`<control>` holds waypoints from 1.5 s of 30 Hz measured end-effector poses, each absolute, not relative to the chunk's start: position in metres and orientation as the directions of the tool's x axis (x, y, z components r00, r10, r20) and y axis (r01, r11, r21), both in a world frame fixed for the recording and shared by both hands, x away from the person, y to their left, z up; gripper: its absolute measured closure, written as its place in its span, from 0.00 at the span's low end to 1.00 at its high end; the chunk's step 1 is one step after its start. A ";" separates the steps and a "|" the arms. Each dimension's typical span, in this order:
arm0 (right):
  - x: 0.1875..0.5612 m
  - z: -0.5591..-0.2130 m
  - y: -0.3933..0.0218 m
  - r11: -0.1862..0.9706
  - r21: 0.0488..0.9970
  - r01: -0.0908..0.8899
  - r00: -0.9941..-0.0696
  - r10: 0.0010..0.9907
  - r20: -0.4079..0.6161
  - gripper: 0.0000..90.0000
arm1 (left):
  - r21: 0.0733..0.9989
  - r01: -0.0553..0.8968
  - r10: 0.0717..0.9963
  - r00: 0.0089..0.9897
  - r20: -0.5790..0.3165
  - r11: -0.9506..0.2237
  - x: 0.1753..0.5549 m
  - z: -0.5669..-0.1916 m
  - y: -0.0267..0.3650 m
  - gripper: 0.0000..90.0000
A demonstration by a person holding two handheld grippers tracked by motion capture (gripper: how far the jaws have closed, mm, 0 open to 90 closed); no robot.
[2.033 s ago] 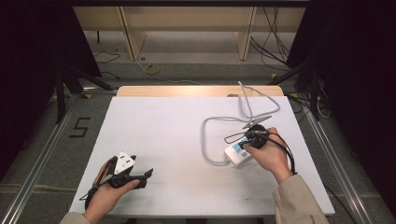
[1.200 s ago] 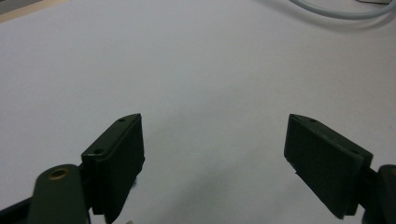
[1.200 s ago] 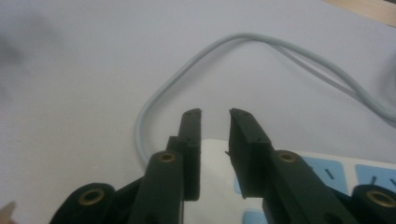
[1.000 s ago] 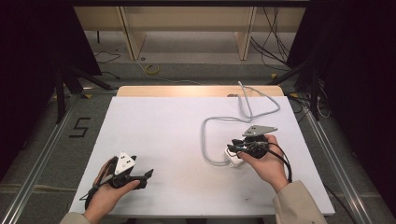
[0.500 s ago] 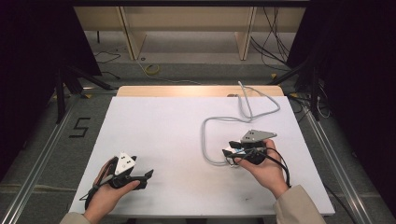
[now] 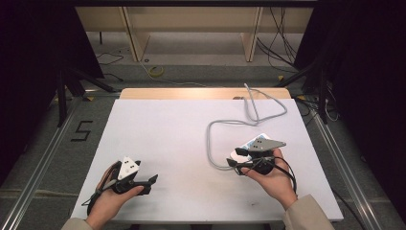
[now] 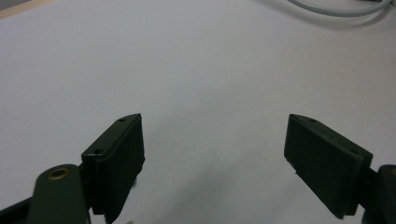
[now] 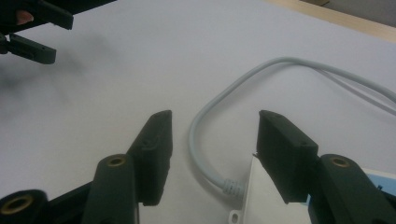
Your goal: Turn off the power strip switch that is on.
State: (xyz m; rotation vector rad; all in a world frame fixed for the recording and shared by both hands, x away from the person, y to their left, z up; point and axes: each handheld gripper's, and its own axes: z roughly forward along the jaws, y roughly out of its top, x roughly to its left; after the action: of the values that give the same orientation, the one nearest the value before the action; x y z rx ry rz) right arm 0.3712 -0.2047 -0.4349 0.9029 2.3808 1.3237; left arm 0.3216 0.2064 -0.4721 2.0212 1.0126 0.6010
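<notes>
A white box [image 6: 249,143] lies on the right of the white table [image 6: 182,129], and a grey cable [image 6: 209,139] loops from it to the far edge. My right gripper [image 6: 234,157] hovers at the box's left end, pointing left. In the right gripper view the right gripper [image 8: 213,115] is open and its jaws have just been opening. The cable [image 8: 197,126] runs between them untouched, and the box's corner [image 8: 261,200] sits under the right-hand jaw. My left gripper [image 6: 151,183] rests near the front left, and the left gripper [image 7: 215,119] is open over bare table.
The cable [image 7: 336,8] crosses the top of the left gripper view. The left gripper [image 8: 32,28] is at the upper left of the right gripper view. A wooden strip [image 6: 201,93] edges the table's far side, with shelving legs and floor cables beyond.
My right hand has drawn back a little toward the near edge and its jaws have spread wider. The left hand has kept still.
</notes>
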 end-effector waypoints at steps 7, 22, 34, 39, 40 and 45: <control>0.364 -0.440 -0.206 0.382 0.847 0.370 -0.782 0.620 0.062 0.48 | 0.811 0.442 0.806 0.588 0.060 -0.383 0.320 -0.472 0.204 0.22; 0.348 -0.451 -0.217 0.372 0.856 0.360 -0.791 0.607 0.069 0.43 | 0.808 0.424 0.772 0.632 0.059 -0.409 0.317 -0.473 0.199 0.23; 0.339 -0.457 -0.229 0.334 0.873 0.356 -0.777 0.625 0.077 0.41 | 0.801 0.427 0.770 0.634 0.064 -0.419 0.316 -0.474 0.200 0.23; 0.336 -0.459 -0.234 0.324 0.881 0.345 -0.773 0.631 0.071 0.39 | 0.800 0.429 0.773 0.631 0.066 -0.419 0.316 -0.474 0.200 0.23; 0.335 -0.460 -0.235 0.319 0.883 0.346 -0.771 0.633 0.073 0.39 | 0.800 0.429 0.773 0.631 0.067 -0.419 0.316 -0.474 0.201 0.23; 0.332 -0.463 -0.238 0.319 0.881 0.349 -0.765 0.640 0.071 0.39 | 0.798 0.430 0.774 0.629 0.071 -0.422 0.316 -0.474 0.201 0.23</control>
State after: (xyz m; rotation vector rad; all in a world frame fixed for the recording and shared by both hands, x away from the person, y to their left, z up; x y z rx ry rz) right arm 0.3318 -0.2378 -0.4629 0.8904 2.2979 1.4227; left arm 0.3164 0.2007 -0.4741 2.0685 0.9404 0.5608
